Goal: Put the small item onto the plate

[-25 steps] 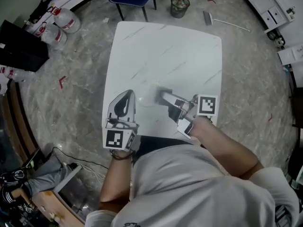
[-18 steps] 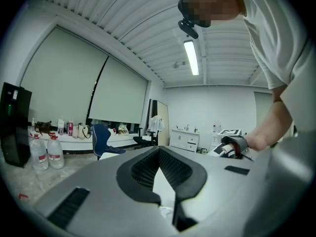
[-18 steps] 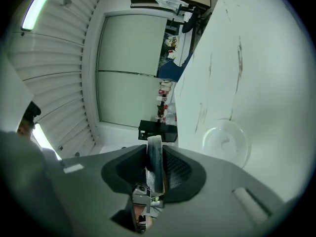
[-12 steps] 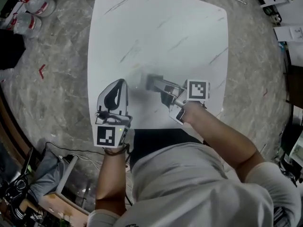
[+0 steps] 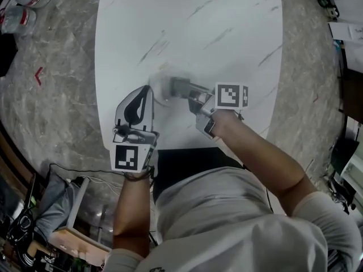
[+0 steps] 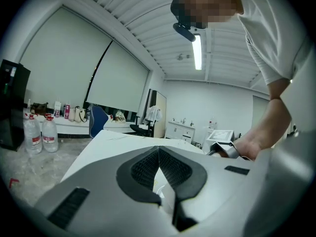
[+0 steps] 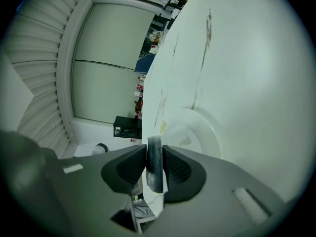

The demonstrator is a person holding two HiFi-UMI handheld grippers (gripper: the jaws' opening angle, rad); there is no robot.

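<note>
In the head view, the left gripper (image 5: 147, 92) and the right gripper (image 5: 174, 86) sit side by side over the white table (image 5: 227, 33). In the left gripper view, the two jaws are pressed together with nothing in them. In the right gripper view, the jaws squeeze the small grey item (image 7: 154, 164), and the white plate (image 7: 205, 127) lies just past it.

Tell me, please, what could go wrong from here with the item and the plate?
The right gripper pinches the small grey item edge-on, so it might tip or slide off the plate on release. The white plate barely stands out from the white table, so the drop might miss it.
</note>
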